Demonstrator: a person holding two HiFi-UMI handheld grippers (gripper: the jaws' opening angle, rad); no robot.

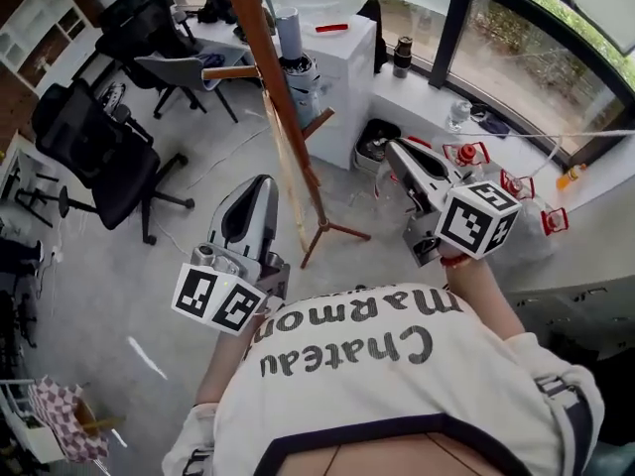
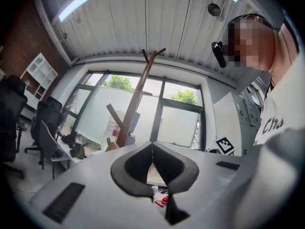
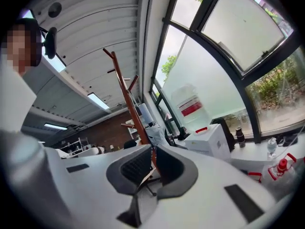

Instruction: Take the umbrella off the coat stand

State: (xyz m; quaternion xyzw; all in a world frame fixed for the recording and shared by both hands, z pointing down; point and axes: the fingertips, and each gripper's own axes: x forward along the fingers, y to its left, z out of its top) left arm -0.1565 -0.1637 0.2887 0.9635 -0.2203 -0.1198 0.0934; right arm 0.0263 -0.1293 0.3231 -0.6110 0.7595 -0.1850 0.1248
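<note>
Here, in the head view, the stand (image 1: 278, 97) runs as a brown pole from the top centre down to its splayed legs at mid-frame. The umbrella (image 1: 298, 72) appears to be the folded grey bundle just right of the pole in the upper middle, against the white cabinet (image 1: 342, 62). Its long axis runs nearly along the pole, with its grey cylinder end toward the top of the frame. How it is fixed to the stand cannot be made out.

The left gripper (image 1: 263, 181) sits lower left of the stand's legs, its jaws pressed together on nothing. The right gripper (image 1: 394, 147) sits to the right of the legs, jaws a slit apart and empty. Its own view shows the pole through that slit, well beyond the tips. Both grippers are apart from the umbrella.
</note>
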